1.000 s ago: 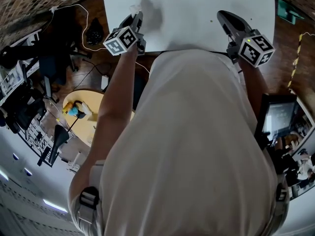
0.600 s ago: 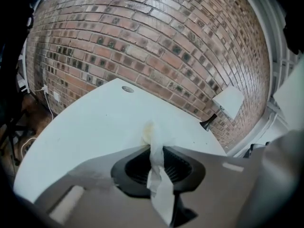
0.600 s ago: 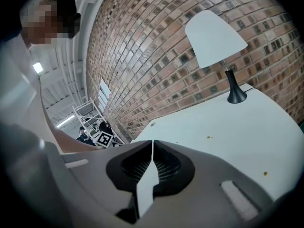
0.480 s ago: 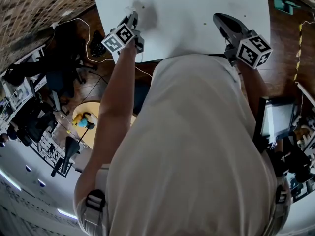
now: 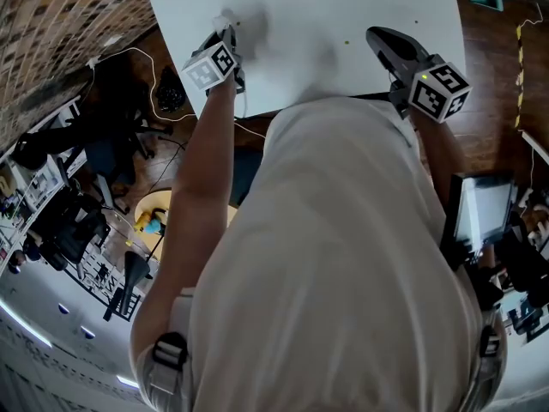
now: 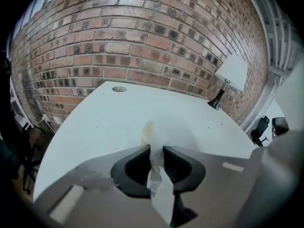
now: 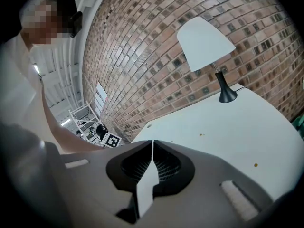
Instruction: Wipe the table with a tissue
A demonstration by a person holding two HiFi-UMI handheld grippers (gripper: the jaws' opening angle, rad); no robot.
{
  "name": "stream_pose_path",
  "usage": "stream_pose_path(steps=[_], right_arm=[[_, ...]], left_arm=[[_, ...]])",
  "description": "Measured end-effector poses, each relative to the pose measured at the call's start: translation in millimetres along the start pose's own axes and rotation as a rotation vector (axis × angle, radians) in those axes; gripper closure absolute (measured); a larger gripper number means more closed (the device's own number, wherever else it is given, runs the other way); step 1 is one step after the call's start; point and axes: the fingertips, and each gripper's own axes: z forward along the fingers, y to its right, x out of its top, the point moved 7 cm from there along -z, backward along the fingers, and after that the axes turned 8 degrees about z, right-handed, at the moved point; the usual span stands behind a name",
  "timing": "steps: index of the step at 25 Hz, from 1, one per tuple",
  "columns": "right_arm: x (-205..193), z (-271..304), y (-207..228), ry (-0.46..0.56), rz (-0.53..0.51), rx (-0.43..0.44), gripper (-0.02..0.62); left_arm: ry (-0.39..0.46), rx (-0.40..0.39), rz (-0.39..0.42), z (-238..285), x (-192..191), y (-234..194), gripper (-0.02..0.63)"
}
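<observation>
Brick wall (image 6: 142,42) is seen behind a white table (image 5: 326,24). At the left, the left gripper (image 6: 156,152) is held angled down over the table's near left part, its jaws pinched on a white tissue (image 6: 153,136). A crumpled end of the tissue is pushed out just ahead of the jaw tips, at the tabletop, and a loose tail is trailed back behind them. Well apart to the right, the right gripper (image 7: 152,148) is held near the table's front edge, its jaws pressed together with nothing between them. Far ahead of it, slightly to its right, a white-shaded lamp (image 7: 205,44) is stood on the table.
</observation>
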Motion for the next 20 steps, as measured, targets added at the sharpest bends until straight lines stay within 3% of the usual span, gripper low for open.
stream_pose_path(steps=[13, 20], right_arm=[[2, -6, 4, 0.012, 0.003, -0.016, 0.580], [1, -3, 3, 0.005, 0.002, -0.014, 0.580]], left_arm=[[-0.051, 0.040, 0.173, 17, 2, 18, 0.543], [-0.061, -0.011, 0.251, 21, 2, 38, 0.545]])
